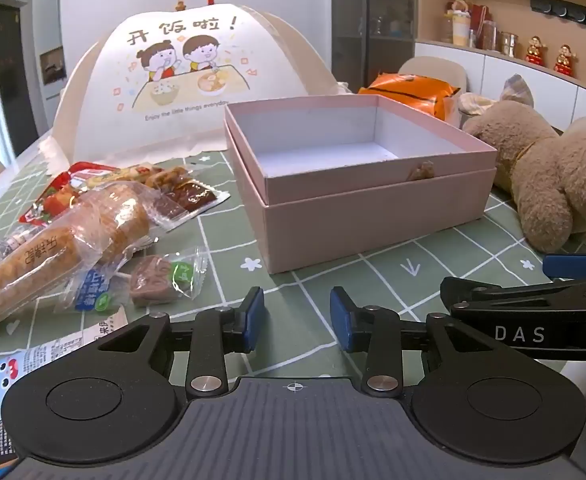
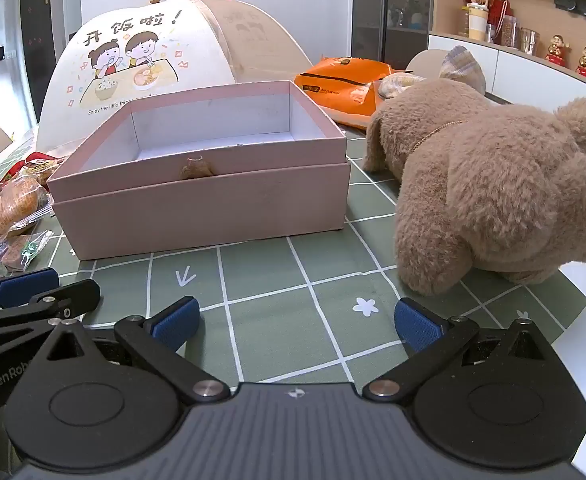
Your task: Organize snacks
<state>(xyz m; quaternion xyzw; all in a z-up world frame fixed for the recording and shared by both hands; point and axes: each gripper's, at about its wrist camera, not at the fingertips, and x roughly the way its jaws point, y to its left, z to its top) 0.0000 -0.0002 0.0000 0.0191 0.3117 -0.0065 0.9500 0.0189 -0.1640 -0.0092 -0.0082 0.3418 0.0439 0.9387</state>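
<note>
Left gripper point(image 1: 297, 318): tilted down toward the table, hovering over bare cloth just in front of the box; jaws partly apart, nothing between the blue pads.
Right gripper point(image 2: 297, 322): also angled down, beside the left one; jaws spread wide, empty, above the green checked tablecloth point(image 2: 277, 292).
Snacks point(image 1: 93, 232): a loose heap at the left of the box, on the cloth (none in the box, as far as its visible floor shows).
Snack looks: a long golden bread roll point(image 1: 57, 252) in clear crinkly film, a small brown sweet point(image 1: 153, 280) in a clear wrapper, red and dark sealed packets behind.
Pink box point(image 1: 373, 216): square, matte cardboard, open top, white inside, seated in a slightly wider pink base.
Plush toy point(image 2: 493, 184): tan, fuzzy, lying right of the box.
Orange bag point(image 2: 341, 84): glossy, behind the box.
Food cover point(image 1: 189, 72): domed, pale, cartoon print.
</note>
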